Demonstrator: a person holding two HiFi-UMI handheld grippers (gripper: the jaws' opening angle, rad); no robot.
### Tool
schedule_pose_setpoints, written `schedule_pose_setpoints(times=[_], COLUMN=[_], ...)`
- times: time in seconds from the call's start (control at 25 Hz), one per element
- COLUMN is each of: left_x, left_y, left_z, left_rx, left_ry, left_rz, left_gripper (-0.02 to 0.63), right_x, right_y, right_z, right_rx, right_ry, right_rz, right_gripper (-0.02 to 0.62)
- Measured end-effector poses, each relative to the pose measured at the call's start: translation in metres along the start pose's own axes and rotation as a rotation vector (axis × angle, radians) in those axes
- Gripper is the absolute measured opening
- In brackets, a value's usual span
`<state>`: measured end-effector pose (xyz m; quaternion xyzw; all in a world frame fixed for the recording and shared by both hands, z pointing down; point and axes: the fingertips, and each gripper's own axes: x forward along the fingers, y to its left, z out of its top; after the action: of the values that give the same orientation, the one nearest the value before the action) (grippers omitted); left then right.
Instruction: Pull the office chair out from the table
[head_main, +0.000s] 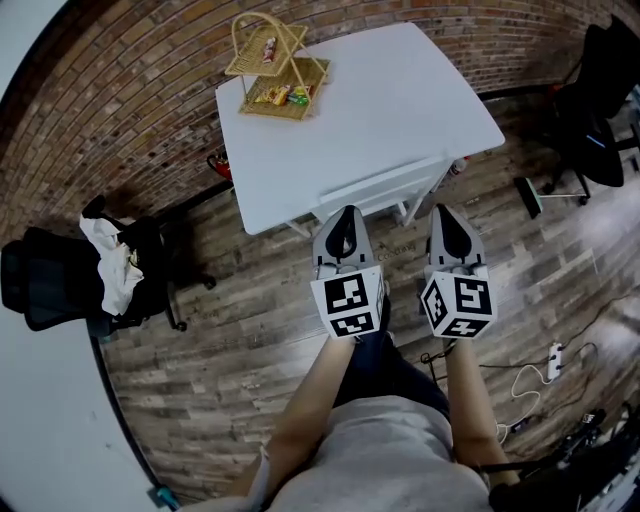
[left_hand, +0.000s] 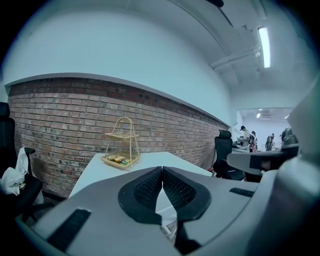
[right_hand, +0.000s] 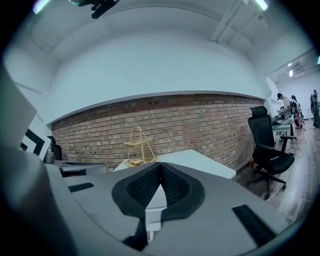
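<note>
Across the head view from 8 to 1 o'clock curves a brick wall (head_main: 120, 130), with plank floor (head_main: 250, 330) filling the rest. At 12 o'clock stands a white worktop (head_main: 400, 100), its far side near the wall.

One black chair (head_main: 50, 280) sits at 9 o'clock beside the wall, well apart from the worktop. A second black chair (head_main: 600, 80) sits at 2 o'clock, also well apart.

At the worktop's 6 o'clock edge is the white chair (head_main: 385, 187), pushed in, with its back rail running along that edge and its legs showing just below.

Two forearms (head_main: 310, 400) reach up from 6 o'clock. They hold the left tongs (head_main: 346, 210) and right tongs (head_main: 441, 208) side by side at the centre, pointing toward 12 o'clock, near the white chair's rail. Whether either touches it cannot be told. Both pairs are closed tip to tip, with nothing between the pads.

A wicker stand (head_main: 272, 70) with two tiers stands at the worktop's 10 o'clock corner, with bright packets (head_main: 285, 95) on its lower tier. White cloth (head_main: 112, 265) drapes over the 9 o'clock chair. A power strip (head_main: 555, 355) lies on the floor at 4 o'clock.
</note>
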<state>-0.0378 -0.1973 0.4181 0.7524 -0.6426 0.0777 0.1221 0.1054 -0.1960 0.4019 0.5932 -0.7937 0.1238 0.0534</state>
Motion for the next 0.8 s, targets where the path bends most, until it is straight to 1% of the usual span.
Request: schedule_pose_setpoints(times=[0.16,0.24,0.52,0.8], left_x=[0.022,0.034,0.064,0.083], left_y=[0.010,0.013,0.019,0.011], left_z=[-0.009,-0.010,-0.005,-0.009], left_rx=[-0.034,-0.035,-0.006,0.051], left_ry=[0.038,0.052,0.080,0.112], left_rz=[0.028,0.030,0.025,-0.031], left_gripper=[0.014,0.014,0.014,0.014], right_x=[0.030,0.043,0.076,0.099], right_y=[0.005,0.006,-0.001,-0.005], right_z=[0.004,0.004,0.004,0.001], right_rx=[-0.017,-0.016,-0.001,0.014], right_ry=[0.008,0.016,0.044,0.065], right_rz=[0.026,0.041,0.045,0.037], right_gripper=[0.012,0.012,0.012,0.012])
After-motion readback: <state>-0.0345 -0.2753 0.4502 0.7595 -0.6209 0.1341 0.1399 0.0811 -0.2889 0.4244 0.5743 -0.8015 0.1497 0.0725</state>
